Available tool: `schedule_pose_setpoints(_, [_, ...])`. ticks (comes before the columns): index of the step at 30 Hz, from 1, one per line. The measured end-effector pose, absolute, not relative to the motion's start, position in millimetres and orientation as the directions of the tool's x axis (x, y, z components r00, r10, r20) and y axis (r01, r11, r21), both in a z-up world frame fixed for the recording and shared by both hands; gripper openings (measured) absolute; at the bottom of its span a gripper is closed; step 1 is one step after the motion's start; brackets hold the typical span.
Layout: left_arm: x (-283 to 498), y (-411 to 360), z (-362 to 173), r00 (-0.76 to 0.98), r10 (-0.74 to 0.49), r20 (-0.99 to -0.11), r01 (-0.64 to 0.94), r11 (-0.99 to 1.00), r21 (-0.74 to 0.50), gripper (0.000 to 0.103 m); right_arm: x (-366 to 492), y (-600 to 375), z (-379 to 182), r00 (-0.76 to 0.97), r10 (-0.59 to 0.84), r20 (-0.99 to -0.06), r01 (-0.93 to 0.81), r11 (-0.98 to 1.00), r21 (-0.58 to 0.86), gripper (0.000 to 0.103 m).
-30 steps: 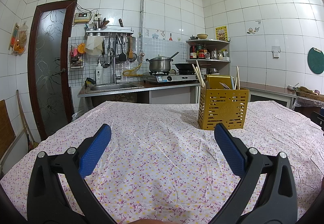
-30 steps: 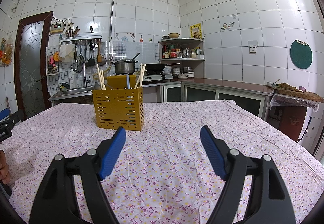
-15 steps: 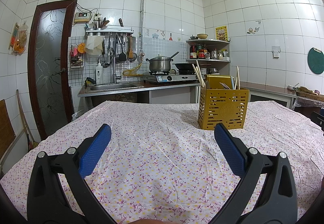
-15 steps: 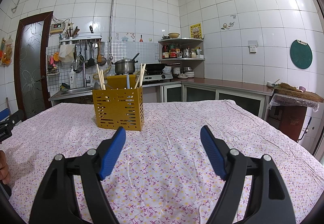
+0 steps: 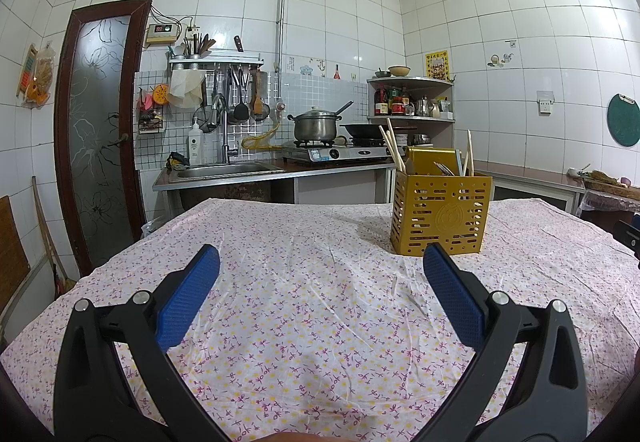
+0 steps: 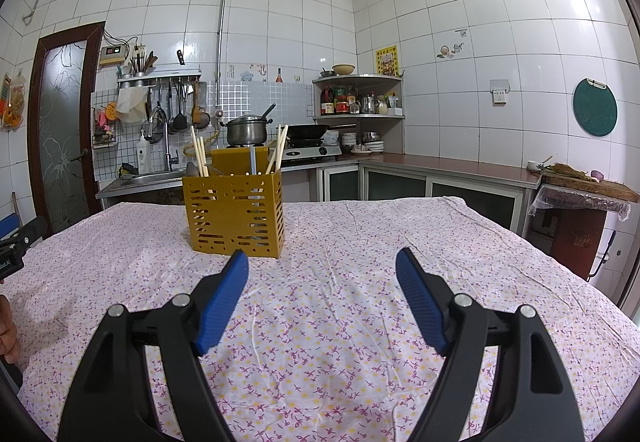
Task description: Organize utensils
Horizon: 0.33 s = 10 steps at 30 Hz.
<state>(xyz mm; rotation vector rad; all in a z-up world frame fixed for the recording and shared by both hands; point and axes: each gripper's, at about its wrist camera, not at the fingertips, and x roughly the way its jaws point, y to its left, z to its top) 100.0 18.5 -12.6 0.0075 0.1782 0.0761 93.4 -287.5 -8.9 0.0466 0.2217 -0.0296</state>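
Observation:
A yellow perforated utensil holder stands upright on the flowered tablecloth; it also shows in the right wrist view. Chopsticks and metal utensils stick up out of it. My left gripper is open and empty, low over the cloth, with the holder ahead to its right. My right gripper is open and empty, with the holder ahead to its left.
Behind the table are a sink, a stove with a pot and a corner shelf. A counter runs along the right wall. The other gripper shows at the left edge of the right wrist view.

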Motion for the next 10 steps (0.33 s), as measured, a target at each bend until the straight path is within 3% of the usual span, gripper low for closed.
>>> schedule_pose_setpoints(10, [102.3, 15.0, -16.1, 0.979, 0.075, -0.189, -0.073, 0.997, 0.018, 0.098, 93.5, -287.0, -8.5, 0.975, -0.024, -0.221, 0.034, 0.999, 0.042, 0.075])
